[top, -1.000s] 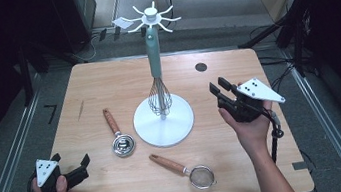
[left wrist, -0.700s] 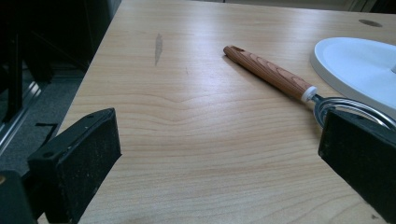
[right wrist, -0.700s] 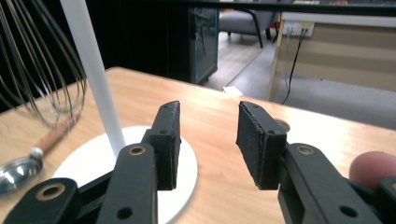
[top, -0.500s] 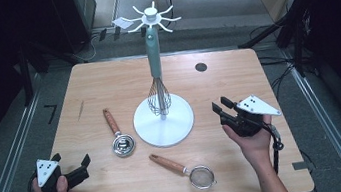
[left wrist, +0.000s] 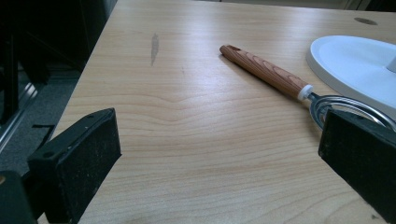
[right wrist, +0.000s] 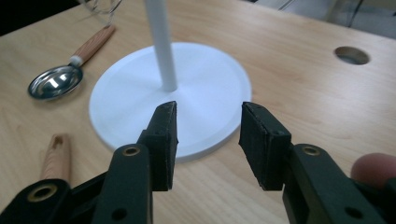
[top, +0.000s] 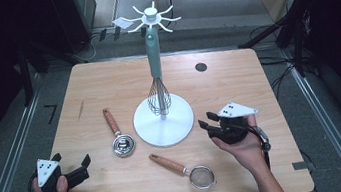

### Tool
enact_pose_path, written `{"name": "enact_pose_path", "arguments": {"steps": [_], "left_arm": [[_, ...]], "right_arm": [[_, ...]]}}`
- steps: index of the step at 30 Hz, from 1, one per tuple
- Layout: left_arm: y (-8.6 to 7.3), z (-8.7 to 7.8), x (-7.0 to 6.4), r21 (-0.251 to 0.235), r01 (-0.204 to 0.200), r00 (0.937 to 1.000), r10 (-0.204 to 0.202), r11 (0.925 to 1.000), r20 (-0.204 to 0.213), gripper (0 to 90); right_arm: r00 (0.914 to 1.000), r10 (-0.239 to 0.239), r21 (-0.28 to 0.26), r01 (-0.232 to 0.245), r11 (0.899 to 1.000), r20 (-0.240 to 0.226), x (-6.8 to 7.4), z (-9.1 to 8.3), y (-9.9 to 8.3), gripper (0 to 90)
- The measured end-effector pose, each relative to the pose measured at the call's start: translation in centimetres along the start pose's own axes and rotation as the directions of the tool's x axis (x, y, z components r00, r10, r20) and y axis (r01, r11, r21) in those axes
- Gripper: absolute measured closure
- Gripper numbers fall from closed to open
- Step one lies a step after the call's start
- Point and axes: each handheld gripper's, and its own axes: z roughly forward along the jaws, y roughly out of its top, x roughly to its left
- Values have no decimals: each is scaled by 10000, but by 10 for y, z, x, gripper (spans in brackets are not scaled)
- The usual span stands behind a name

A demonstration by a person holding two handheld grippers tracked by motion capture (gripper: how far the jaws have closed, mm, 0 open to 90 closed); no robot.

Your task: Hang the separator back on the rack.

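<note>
A white hook stand point(top: 182, 119) rises from a round base at the table's middle. A teal-handled whisk point(top: 159, 97) hangs against its pole. A wood-handled metal scoop point(top: 124, 145) lies left of the base, and a wood-handled strainer point(top: 201, 176) lies in front of it. My left gripper point(top: 72, 158) sits at the near left corner, open and empty, facing the scoop point(left wrist: 264, 72). My right gripper point(top: 205, 120) is just right of the base, open and empty. Its jaws point at the base point(right wrist: 205, 88) and pole point(right wrist: 161, 46).
A round cable hole point(top: 201, 67) sits in the table's far right area. In the right gripper view the scoop's bowl point(right wrist: 56, 81) and the strainer's handle end point(right wrist: 55, 156) lie to the left. Dark floor and metal rails flank the table.
My right gripper has come down and nearer to the person, from beside the stand's right to low by the base's edge. The left gripper has stayed put.
</note>
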Motion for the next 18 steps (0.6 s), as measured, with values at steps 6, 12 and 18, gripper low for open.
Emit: {"name": "enact_pose_path", "arguments": {"steps": [6, 12, 18], "left_arm": [[0, 0, 0, 2, 11, 10000, -11, 10000, 21, 0], [0, 0, 0, 11, -4, 10000, 4, 10000, 30, 0], [0, 0, -1, 34, -36, 10000, 36, 10000, 22, 0]], "right_arm": [[9981, -132, 746, 176, 9971, -600, 11, 8, 0, 572], [9950, -62, 1506, 212, 9884, -999, 18, 13, -1, 532], [9931, 37, 2069, 208, 9781, -1172, 22, 16, -1, 533]]}}
